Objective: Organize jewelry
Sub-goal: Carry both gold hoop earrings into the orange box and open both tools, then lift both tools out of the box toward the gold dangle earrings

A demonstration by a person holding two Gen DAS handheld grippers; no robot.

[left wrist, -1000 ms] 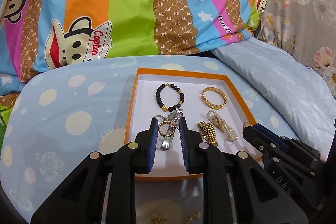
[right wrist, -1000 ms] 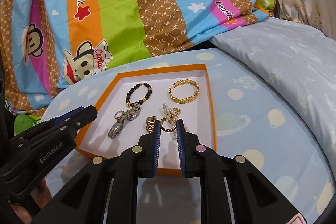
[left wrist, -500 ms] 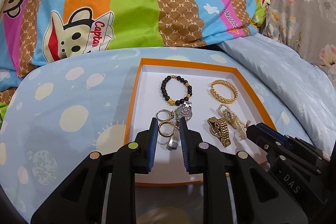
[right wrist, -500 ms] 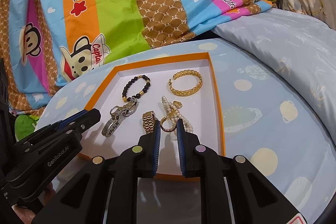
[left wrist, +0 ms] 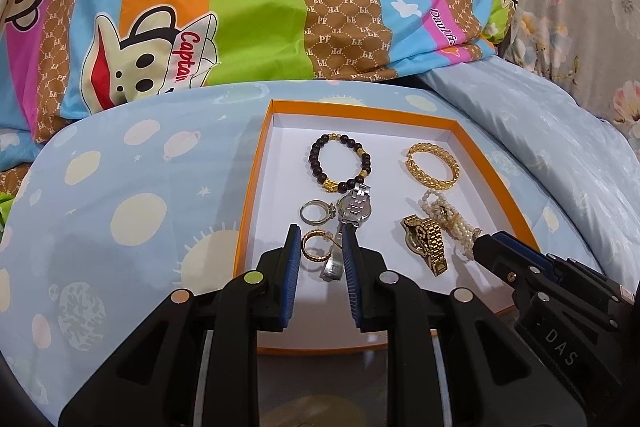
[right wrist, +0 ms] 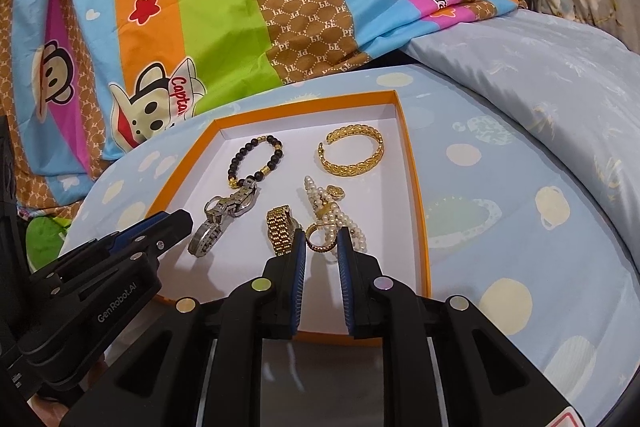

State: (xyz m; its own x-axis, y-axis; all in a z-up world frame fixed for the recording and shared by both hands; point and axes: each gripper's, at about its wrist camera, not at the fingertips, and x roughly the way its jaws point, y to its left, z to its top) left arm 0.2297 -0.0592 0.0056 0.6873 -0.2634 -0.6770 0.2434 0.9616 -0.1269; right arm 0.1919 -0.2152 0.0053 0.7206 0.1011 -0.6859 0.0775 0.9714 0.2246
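Between the left gripper's [left wrist: 320, 247] blue pads a small gold ring [left wrist: 315, 245] stays pinched over the orange-rimmed white tray [left wrist: 256, 187], drawn nearer since before, while the right gripper [right wrist: 321, 242] likewise keeps clasping a gold ring [right wrist: 321, 237].

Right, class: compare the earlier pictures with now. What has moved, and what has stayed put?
Both grippers drew back slightly toward the tray's near edge. The left gripper still pinches the left hoop and the right gripper the right hoop. Nothing was picked up or released. The silver watch and gold bangle lie unmoved in the tray.
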